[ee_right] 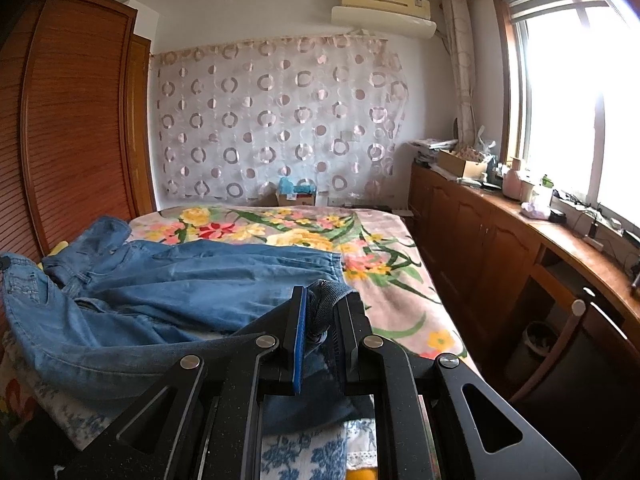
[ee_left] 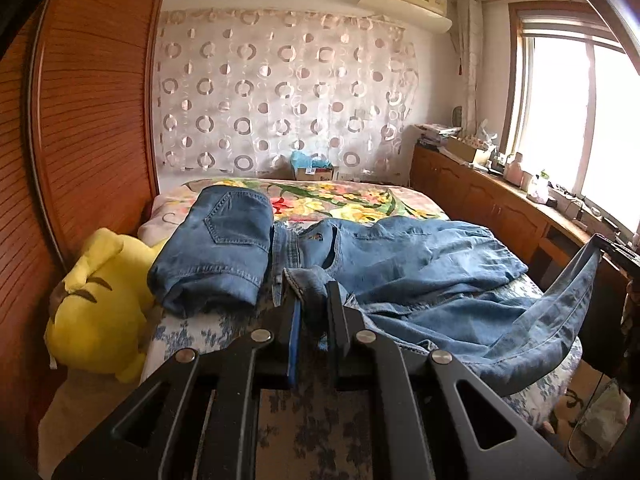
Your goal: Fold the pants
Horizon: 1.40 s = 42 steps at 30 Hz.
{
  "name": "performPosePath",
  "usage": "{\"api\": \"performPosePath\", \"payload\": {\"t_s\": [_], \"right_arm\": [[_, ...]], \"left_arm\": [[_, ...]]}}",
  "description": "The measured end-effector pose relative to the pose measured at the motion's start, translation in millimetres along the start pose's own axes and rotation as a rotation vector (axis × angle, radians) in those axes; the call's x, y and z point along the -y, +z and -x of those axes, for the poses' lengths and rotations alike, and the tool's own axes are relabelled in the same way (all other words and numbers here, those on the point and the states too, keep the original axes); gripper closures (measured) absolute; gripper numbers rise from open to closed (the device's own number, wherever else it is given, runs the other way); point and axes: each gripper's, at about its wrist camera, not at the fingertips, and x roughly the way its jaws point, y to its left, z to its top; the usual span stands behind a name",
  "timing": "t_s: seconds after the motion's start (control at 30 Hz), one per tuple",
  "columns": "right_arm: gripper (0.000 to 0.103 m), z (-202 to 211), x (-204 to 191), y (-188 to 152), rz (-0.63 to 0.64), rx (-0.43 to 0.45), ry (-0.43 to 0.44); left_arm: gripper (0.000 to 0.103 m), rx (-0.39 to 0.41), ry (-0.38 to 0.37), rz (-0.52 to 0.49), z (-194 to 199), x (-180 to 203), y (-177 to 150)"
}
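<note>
Across the bed (ee_left: 224,328) in the left wrist view: left claw (ee_left: 314,292) clenched on a bunched edge of the pants (ee_left: 400,264), near the waistband by the look of it; rest of the denim spread crumpled over the floral blanket (ee_left: 360,196). Best kept pinched firmly and drawn taut against the other claw, level, so the cloth flattens before folding. Just left of the claw, an already folded pair of jeans (ee_left: 216,248), and beside that a yellow plush toy (ee_left: 96,304); both close enough to snag, so better steered clear of.

Over the bed's near edge in the right wrist view: right claw (ee_right: 322,312) clenched on a rolled hem or cuff of the pants (ee_right: 180,280). Cloth sagging between the grips. Wooden worktop (ee_right: 560,236) with clutter along the window, well apart.
</note>
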Motion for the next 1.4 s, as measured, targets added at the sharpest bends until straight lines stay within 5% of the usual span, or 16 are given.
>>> {"api": "performPosePath", "payload": {"t_s": [0.83, 1.4], "right_arm": [[0.091, -129.4, -5.6, 48.4, 0.007, -0.053, -0.033], [0.091, -201.1, -22.2, 80.3, 0.080, 0.036, -0.101]], "left_arm": [[0.092, -0.047, -0.013, -0.024, -119.4, -8.7, 59.3], [0.092, 0.001, 0.062, -0.052, -198.5, -20.7, 126.6]]}}
